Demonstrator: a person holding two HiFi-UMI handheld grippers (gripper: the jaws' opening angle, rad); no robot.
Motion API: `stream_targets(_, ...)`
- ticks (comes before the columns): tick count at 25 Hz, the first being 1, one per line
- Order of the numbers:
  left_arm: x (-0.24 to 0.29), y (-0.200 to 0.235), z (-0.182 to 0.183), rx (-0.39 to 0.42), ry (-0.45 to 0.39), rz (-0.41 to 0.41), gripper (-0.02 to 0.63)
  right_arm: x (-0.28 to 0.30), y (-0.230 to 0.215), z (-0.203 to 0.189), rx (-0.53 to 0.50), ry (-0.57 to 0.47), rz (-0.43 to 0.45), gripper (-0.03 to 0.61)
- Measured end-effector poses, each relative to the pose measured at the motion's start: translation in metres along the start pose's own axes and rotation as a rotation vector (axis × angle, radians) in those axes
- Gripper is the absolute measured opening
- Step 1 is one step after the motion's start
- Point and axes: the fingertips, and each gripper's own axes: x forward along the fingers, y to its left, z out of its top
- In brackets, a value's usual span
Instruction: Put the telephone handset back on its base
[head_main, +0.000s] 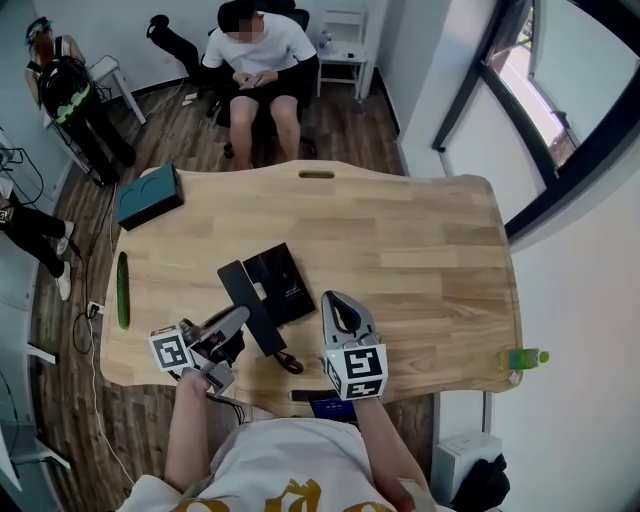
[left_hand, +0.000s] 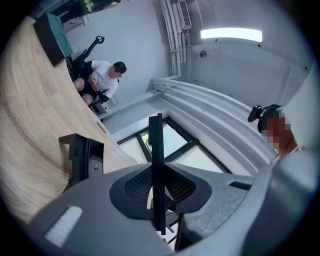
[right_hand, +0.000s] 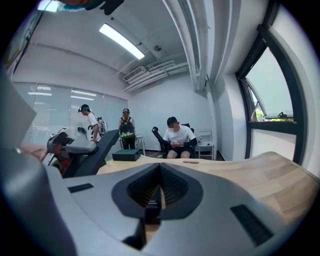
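While the left gripper is clamping its jaws on the black telephone handset, that handset is slanting from 11 to 5 o'clock, just at 9 o'clock of its black base on the wooden table. A coiled cord is curling at the handset's 5 o'clock end. The right gripper is sitting at the base's 4 o'clock, pointing toward 12, jaws pressing together on nothing. A cucumber is lying at the table's 9 o'clock edge.

Table: telephone base, box, cucumber
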Motion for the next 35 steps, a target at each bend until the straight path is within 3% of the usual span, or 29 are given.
stream_targets(35, 0.008, 0.066, -0.009, -0.094, -0.014, 0.035, 0.072, 0.043, -0.018, -0.042, 0.015, 0.126, 0.026, 0.003)
